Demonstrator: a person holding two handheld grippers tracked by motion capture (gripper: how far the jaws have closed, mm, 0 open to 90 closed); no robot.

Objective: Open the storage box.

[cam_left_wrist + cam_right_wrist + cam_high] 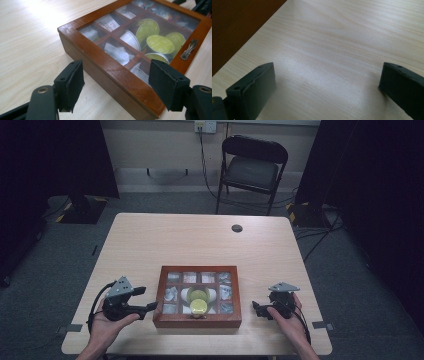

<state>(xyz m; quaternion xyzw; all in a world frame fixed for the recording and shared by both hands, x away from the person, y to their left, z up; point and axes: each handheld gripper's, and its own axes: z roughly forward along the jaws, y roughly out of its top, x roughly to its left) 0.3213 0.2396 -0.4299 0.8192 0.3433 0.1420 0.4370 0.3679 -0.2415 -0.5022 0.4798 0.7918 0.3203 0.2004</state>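
Between the spread jaws of the left gripper (116, 86) sits the wooden box's (117, 75) near corner, unclamped; the right gripper (328, 87) gapes over bare table (332, 45). Pinching one corner could skid or twist the box.

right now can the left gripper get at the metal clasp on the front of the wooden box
Probably yes. The left gripper sits beside the box at its near corner, jaws open and holding nothing. The clasp is just round that corner on the closed lid's front edge, with bare table around it and nothing in between.
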